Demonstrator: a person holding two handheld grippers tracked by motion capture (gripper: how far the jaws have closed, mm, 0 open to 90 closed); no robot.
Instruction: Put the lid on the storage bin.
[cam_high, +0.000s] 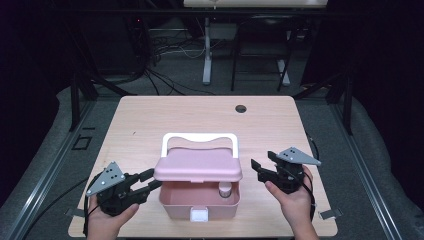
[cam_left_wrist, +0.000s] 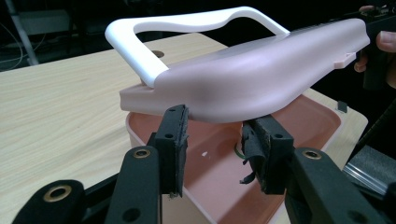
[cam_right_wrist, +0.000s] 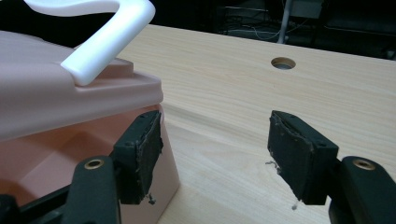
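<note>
The pink box (cam_high: 199, 200) sits near the table's near edge, its lid (cam_high: 198, 167) propped up. The left gripper (cam_high: 152, 180) stands wide under the lid's left edge, gripping nothing; the right gripper (cam_high: 261, 169) hangs wide beside it. Unsupported, the lid could drop or the box could skid.

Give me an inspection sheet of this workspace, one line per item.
Surface: light wooden table with a round hole near the far edge.
Job's things: pink box, its pink lid raised ajar, white handle on top, white latch at the front; a small bottle stands inside.
Clutter: nothing seen.
Grippers: left gripper open, jaws under the lid's left edge; right gripper open, just right of the box.
Cables: a tangle of cables on the floor beyond the table.
Surroundings: dark room, white desk leg, black frame behind.
</note>
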